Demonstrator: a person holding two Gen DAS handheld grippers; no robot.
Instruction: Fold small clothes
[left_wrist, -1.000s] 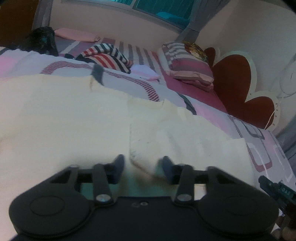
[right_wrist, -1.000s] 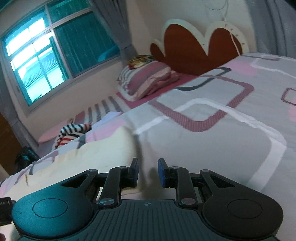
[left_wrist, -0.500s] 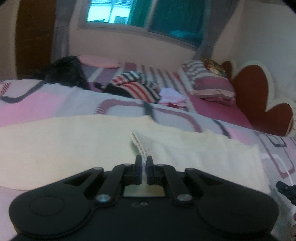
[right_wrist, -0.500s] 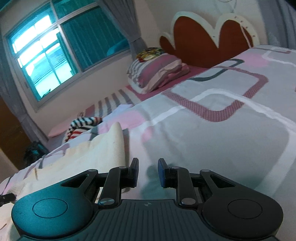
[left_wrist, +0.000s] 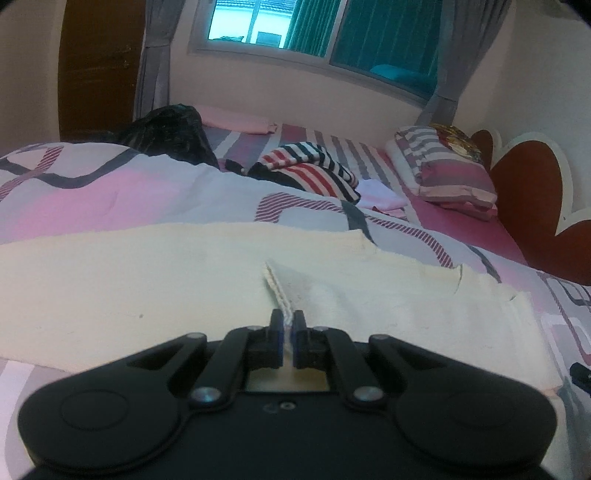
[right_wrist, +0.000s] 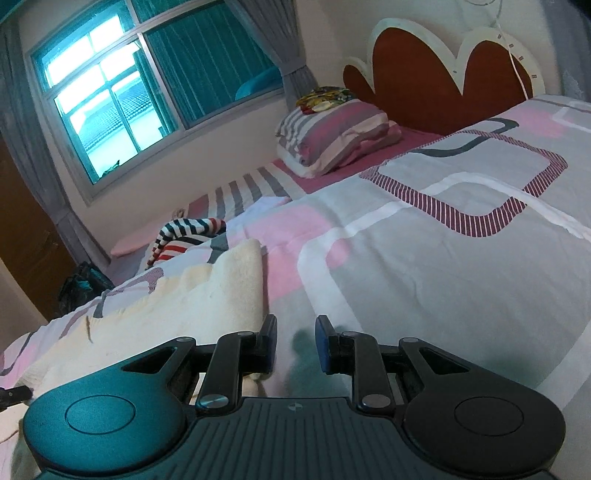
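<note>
Left gripper (left_wrist: 287, 325) pinches the cloth's (left_wrist: 147, 295) hem straight ahead, while the right gripper (right_wrist: 295, 341) gapes empty beside the cloth's edge.

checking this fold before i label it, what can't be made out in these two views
- Left wrist view: the cream garment's near edge is hidden under the left claw, which is shut on its ribbed hem.
- Right wrist view: the garment's lower end is covered by the right claw, whose jaws are apart with nothing between them.
- Both views: the garment's type is unclear; the picture's left edge cuts it off.
</note>
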